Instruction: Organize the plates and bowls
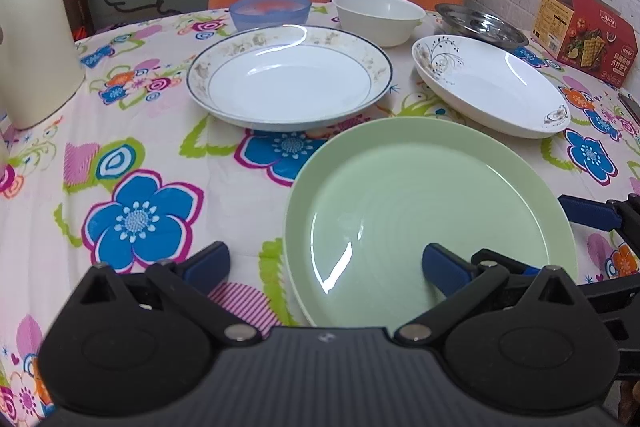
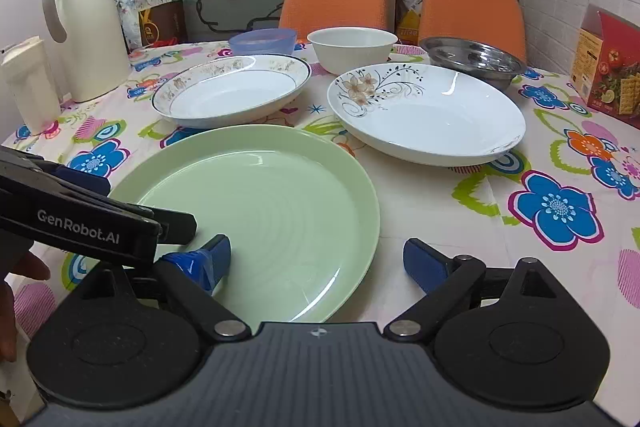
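While the pale green plate (image 1: 428,211) lies glossy and flat on the floral tabletop (image 1: 160,155), left hand-held gripper (image 1: 326,267) and right hand-held gripper (image 2: 316,261) both hover released, straddling its near rim.

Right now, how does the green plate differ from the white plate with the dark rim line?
The green plate is plain, one colour, with no pattern; the white plate has a faded flower band and a dark rim line. The green plate lies nearest the cameras; the white plate lies farther back, near the blue bowl. Both are round, empty and flat on the tablecloth.
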Motion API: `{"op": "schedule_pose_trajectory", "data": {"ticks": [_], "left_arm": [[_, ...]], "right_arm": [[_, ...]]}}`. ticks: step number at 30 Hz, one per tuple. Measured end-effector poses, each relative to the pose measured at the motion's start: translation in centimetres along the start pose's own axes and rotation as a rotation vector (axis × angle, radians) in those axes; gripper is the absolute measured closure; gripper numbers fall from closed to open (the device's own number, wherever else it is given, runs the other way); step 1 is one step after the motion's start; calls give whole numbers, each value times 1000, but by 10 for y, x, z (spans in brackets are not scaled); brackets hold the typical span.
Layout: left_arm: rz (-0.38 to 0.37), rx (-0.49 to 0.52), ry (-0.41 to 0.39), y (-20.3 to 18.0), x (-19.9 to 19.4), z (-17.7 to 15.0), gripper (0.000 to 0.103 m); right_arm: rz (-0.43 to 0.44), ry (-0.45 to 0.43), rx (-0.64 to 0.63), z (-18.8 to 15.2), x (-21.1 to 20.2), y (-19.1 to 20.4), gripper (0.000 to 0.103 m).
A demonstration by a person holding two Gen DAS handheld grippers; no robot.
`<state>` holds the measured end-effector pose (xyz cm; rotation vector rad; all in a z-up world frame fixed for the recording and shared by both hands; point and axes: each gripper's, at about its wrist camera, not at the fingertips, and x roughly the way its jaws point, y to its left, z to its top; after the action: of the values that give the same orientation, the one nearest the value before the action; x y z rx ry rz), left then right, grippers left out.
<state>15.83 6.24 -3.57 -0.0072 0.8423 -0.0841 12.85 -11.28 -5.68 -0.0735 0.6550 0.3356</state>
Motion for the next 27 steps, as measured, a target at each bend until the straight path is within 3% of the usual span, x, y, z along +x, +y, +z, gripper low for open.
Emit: {"op": "schedule_pose_trajectory", "data": {"ticks": [6, 9, 11, 12, 20, 27], "left_arm": [[5, -22, 3, 1, 1, 3, 2], [-21, -1, 2, 1, -1, 5, 14], [-56, 29, -3, -3, -5, 5, 35], [-63, 41, -5, -6, -7, 5, 39], [-49, -1, -10, -4, -16, 7, 50], [18, -68, -30, 34, -45, 2, 50]], "right_arm": [[29, -8, -22, 2, 2, -4, 20], [19, 36, -13, 9, 6, -3, 20], [27, 34, -20, 8, 6, 0, 22], [45, 24, -32, 7, 6, 0, 23], [63, 0, -42, 4, 0, 8, 30], [91, -58, -3, 12, -18, 33, 29]]}}
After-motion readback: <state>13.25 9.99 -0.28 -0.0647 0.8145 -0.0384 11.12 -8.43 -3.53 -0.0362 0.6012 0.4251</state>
